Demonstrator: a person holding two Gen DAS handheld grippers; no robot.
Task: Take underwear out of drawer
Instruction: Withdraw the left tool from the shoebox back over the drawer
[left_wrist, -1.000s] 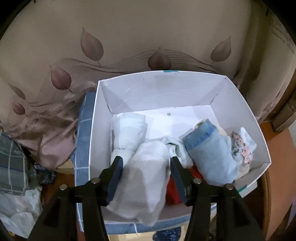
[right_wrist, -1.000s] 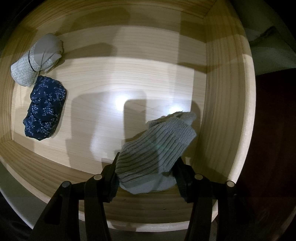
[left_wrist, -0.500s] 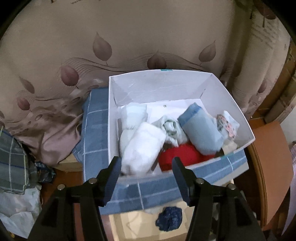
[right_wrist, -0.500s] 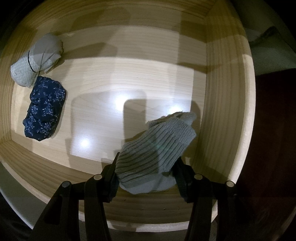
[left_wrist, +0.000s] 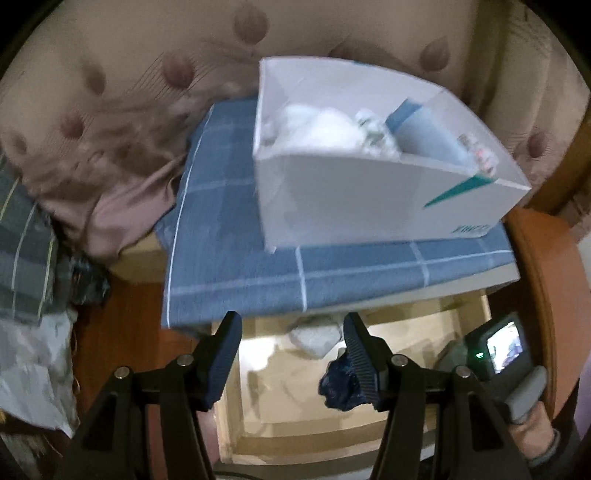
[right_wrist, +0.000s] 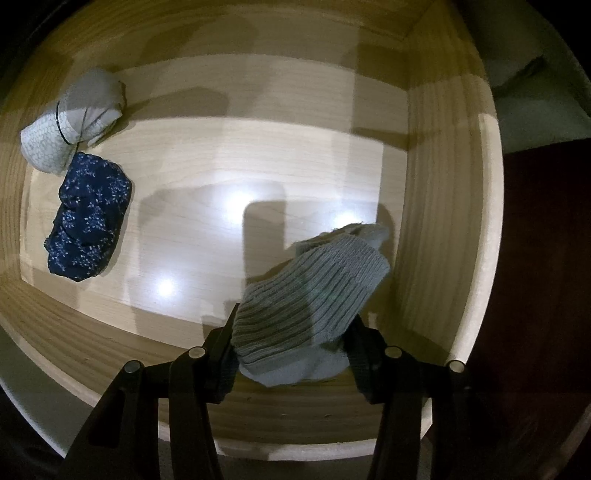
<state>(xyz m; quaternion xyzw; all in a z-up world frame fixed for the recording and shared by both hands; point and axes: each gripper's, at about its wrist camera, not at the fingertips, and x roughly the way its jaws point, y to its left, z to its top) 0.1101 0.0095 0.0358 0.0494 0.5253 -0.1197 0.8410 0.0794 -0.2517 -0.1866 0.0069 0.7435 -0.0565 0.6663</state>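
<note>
In the right wrist view the wooden drawer (right_wrist: 436, 221) lies below me. My right gripper (right_wrist: 293, 325) points straight down, its jaws closing on a grey ribbed roll (right_wrist: 310, 302) that the pads press from both sides. A dark blue patterned roll (right_wrist: 88, 218) and a pale grey roll (right_wrist: 70, 122) lie at the drawer's left end. My left gripper (left_wrist: 291, 332) is open and empty, above the drawer (left_wrist: 258, 406). The pale roll (left_wrist: 314, 338) and the blue roll (left_wrist: 338, 387) show between and beside its fingers, far below.
A white box (left_wrist: 369, 192) with several rolled garments stands on a blue checked cloth (left_wrist: 240, 258) above the drawer. A leaf-patterned curtain (left_wrist: 110, 110) hangs behind it. The other gripper's small screen (left_wrist: 506, 347) and a hand (left_wrist: 532, 435) sit at lower right.
The left gripper left a white roll in the box, then drew back and down until the drawer came into view. The right gripper stays still, gripping the grey roll.
</note>
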